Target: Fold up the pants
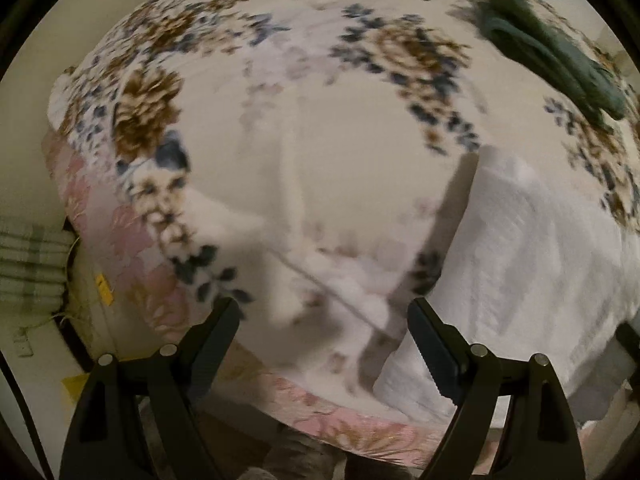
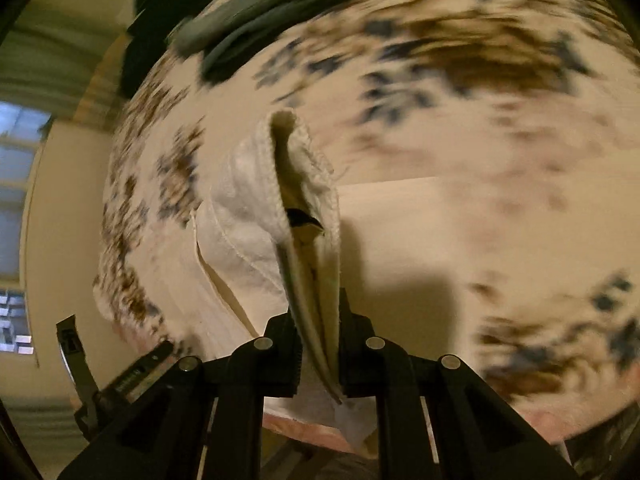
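White textured pants (image 1: 520, 248) lie on a floral bedspread (image 1: 320, 140) at the right of the left wrist view. My left gripper (image 1: 324, 312) is open and empty above the bed's near edge, its right finger (image 1: 432, 344) beside the pants' edge. In the right wrist view my right gripper (image 2: 318, 320) is shut on the pants' waistband (image 2: 312, 272), which hangs as a bunched fold (image 2: 256, 200) with the waist opening facing the camera. Both views are motion-blurred.
A dark green garment (image 1: 552, 56) lies on the bed's far right; it also shows in the right wrist view (image 2: 248, 20) at the top left. A pink floral mattress edge (image 1: 340, 432) runs below the bedspread. A window (image 2: 16, 200) is at left.
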`<state>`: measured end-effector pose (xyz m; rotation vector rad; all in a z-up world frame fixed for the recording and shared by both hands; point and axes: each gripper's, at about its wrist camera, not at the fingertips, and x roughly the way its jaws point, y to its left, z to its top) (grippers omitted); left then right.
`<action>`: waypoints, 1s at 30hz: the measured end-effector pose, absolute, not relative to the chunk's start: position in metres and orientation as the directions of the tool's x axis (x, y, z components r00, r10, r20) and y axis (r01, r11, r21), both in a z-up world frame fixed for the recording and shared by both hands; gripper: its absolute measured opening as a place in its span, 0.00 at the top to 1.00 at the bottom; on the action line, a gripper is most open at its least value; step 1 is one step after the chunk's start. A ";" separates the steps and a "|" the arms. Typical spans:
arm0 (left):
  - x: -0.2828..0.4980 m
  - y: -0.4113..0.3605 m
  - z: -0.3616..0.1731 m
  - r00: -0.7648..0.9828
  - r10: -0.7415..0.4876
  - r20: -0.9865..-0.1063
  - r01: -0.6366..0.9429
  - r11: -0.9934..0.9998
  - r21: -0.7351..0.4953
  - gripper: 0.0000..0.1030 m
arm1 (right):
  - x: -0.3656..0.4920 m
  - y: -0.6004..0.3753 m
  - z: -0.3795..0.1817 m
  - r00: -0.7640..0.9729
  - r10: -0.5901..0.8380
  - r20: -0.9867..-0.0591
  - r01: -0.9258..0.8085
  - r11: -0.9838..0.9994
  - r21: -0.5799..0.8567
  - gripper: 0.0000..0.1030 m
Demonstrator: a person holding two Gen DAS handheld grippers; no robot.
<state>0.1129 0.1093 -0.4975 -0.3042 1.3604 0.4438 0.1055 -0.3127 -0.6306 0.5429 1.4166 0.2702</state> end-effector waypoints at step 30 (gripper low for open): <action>0.269 0.040 -0.573 0.211 -0.423 -0.881 -0.260 0.845 -0.467 0.70 | 0.154 -0.431 -0.737 0.223 0.574 -0.788 0.415 0.676 0.609 0.85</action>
